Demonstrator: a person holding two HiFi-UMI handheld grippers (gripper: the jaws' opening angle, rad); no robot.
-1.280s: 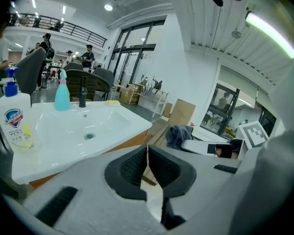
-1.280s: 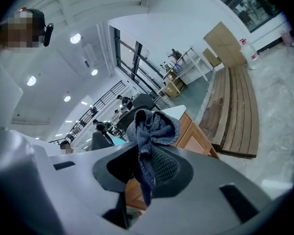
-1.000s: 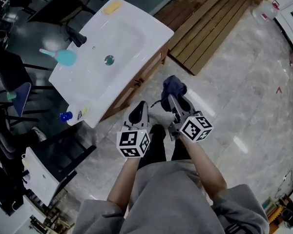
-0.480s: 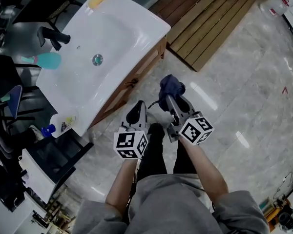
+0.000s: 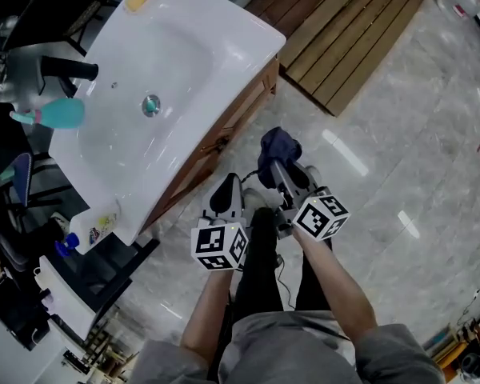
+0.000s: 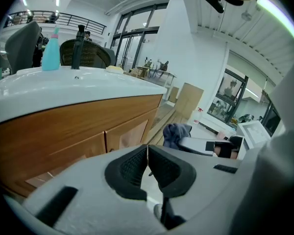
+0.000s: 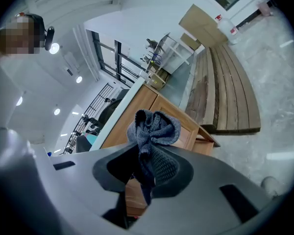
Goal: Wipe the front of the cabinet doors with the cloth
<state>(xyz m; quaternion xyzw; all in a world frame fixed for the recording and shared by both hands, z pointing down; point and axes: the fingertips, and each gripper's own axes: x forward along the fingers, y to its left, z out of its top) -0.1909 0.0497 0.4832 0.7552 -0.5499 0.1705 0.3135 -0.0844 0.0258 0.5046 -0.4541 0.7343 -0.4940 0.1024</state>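
Cloth [image 7: 153,127] in right tongs [image 7: 146,155] | wooden cabinet doors [image 6: 123,133] | marble floor [image 5: 400,158]

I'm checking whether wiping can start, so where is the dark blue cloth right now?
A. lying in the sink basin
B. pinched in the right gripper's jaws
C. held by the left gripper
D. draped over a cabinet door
B: in the right gripper view, the cloth is bunched between the jaws of the right gripper, while the left gripper is shut on nothing.
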